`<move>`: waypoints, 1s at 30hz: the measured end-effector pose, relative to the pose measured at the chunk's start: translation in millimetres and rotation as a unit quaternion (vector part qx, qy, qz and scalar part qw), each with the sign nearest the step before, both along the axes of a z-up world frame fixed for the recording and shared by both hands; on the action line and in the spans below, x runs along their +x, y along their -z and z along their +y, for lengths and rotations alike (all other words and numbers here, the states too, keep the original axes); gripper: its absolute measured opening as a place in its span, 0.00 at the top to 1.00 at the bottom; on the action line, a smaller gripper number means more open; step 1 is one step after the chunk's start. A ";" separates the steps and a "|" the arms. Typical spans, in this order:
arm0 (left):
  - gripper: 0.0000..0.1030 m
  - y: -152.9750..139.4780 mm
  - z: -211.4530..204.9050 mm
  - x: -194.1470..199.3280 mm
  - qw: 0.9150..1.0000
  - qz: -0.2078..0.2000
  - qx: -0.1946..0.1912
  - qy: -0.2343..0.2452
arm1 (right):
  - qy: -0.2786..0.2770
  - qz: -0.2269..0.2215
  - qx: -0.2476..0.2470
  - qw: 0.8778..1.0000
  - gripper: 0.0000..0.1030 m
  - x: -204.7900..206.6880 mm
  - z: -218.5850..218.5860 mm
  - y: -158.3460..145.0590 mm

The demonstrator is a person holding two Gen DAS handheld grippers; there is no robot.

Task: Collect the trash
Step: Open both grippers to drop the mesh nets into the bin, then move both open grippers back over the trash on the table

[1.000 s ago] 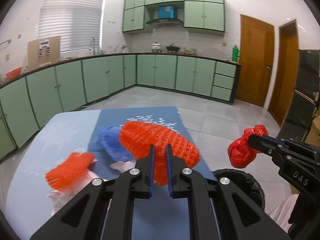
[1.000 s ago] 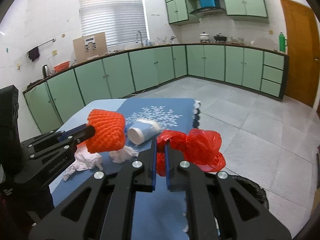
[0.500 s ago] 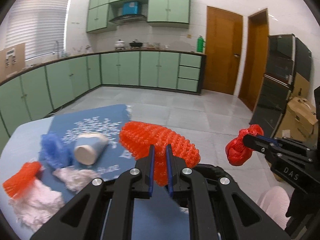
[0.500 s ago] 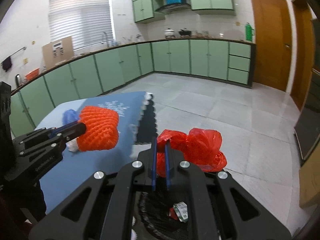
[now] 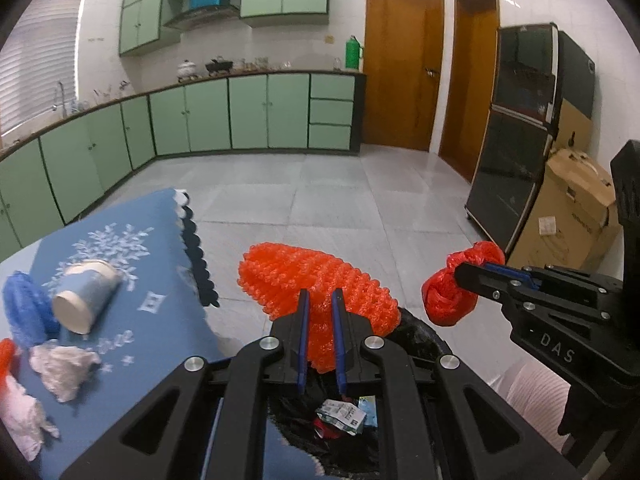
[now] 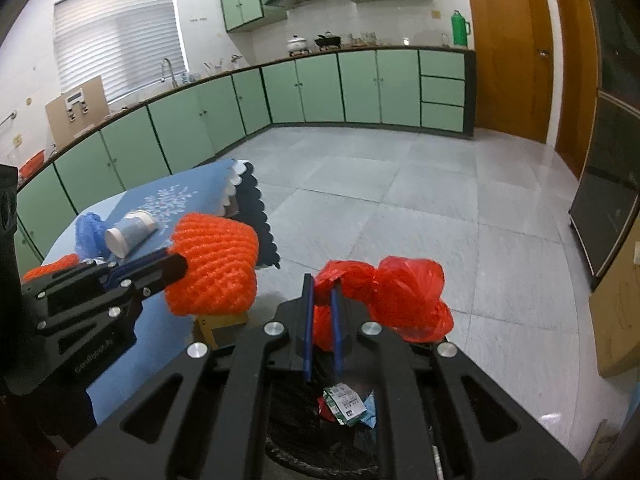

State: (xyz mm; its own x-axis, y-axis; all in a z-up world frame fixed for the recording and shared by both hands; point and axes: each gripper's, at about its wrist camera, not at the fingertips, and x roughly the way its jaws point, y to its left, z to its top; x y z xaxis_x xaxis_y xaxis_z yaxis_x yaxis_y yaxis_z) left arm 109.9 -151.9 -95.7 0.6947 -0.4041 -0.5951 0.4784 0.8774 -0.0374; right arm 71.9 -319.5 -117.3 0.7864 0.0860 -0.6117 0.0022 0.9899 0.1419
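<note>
My left gripper [image 5: 320, 294] is shut on an orange foam net [image 5: 304, 268] and holds it over a black-lined trash bin [image 5: 420, 336] beside the table. To its right, my right gripper [image 5: 460, 276] pinches a crumpled red plastic bag [image 5: 448, 296]. In the right wrist view, the right gripper [image 6: 321, 282] has the red bag [image 6: 408, 296] between its blue pads, above the bin [image 6: 304, 432]; its jaws are opening slightly. The left gripper [image 6: 180, 266] and orange net [image 6: 216, 256] hang at the left. A green-and-white carton [image 5: 340, 416] lies inside the bin.
On the blue tablecloth [image 5: 132, 320] lie a tipped paper cup [image 5: 84, 296], a blue foam net [image 5: 24, 312], crumpled tissues [image 5: 64, 364] and another orange net [image 5: 5, 356]. A cardboard box [image 5: 576, 208] and a dark cabinet [image 5: 520, 140] stand to the right. A person's sleeve [image 5: 532, 392] shows low right.
Both grippers have swung right off the table and sunk, carrying the orange net and the red bag. The bin's opening has come into view beneath them.
</note>
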 end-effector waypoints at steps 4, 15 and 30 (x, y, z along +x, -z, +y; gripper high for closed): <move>0.88 10.5 -8.2 8.6 1.000 0.018 0.005 0.010 | 0.012 0.022 0.011 1.000 0.91 5.7 -9.0 16.0; 0.80 16.0 -9.6 17.4 0.999 0.033 0.007 -0.002 | 0.033 0.034 0.022 0.999 0.57 8.7 -19.1 27.1; 0.29 -24.9 55.5 11.1 0.997 -0.011 -0.014 -0.081 | 0.044 -0.017 0.025 0.999 0.11 -3.1 0.2 -14.2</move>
